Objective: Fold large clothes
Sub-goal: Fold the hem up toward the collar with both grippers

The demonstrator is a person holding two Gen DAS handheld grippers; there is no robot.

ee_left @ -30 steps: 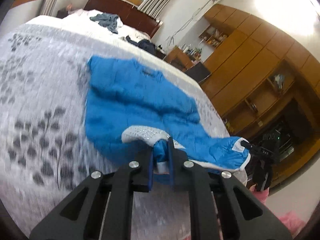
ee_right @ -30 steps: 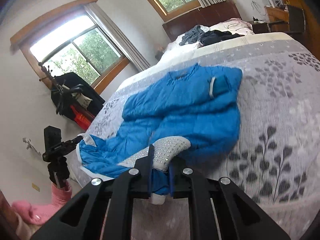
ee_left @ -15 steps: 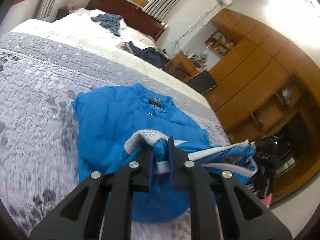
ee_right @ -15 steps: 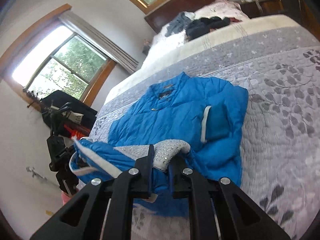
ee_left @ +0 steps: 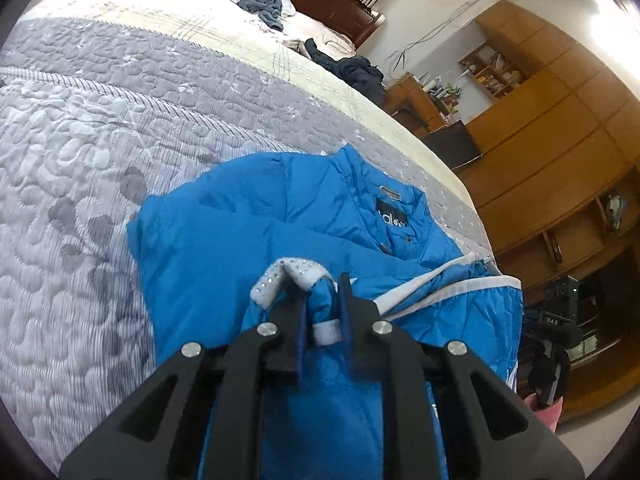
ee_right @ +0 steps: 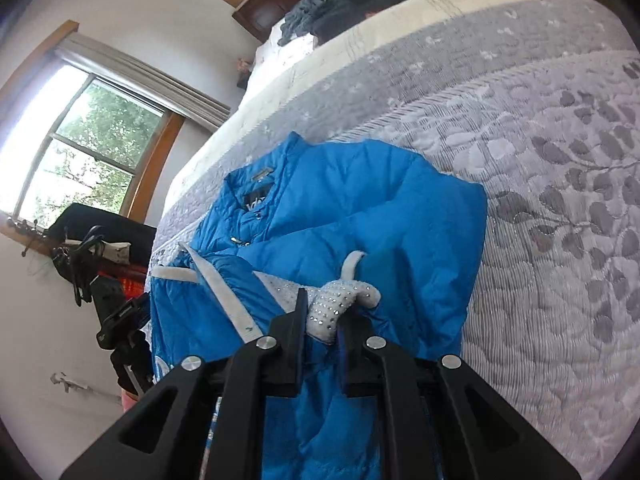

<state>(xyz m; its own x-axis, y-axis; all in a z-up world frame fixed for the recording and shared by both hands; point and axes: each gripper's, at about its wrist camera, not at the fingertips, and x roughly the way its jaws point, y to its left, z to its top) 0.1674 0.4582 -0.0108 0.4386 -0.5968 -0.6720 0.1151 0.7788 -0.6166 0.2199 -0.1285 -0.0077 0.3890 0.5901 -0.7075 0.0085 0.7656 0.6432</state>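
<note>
Left wrist view: your left claw [ee_left: 322,312] and right claw [ee_right: 322,312] each pinch the blue puffer jacket's [ee_left: 248,236] hem, mid bottom-to-collar fold; lay it flat and square.

Left gripper [ee_left: 322,312] and right gripper [ee_right: 322,316] look alike: matte black plastic with triangular cut-outs. Four round silver screws cross each. The thin finger pads have blue edges.
</note>
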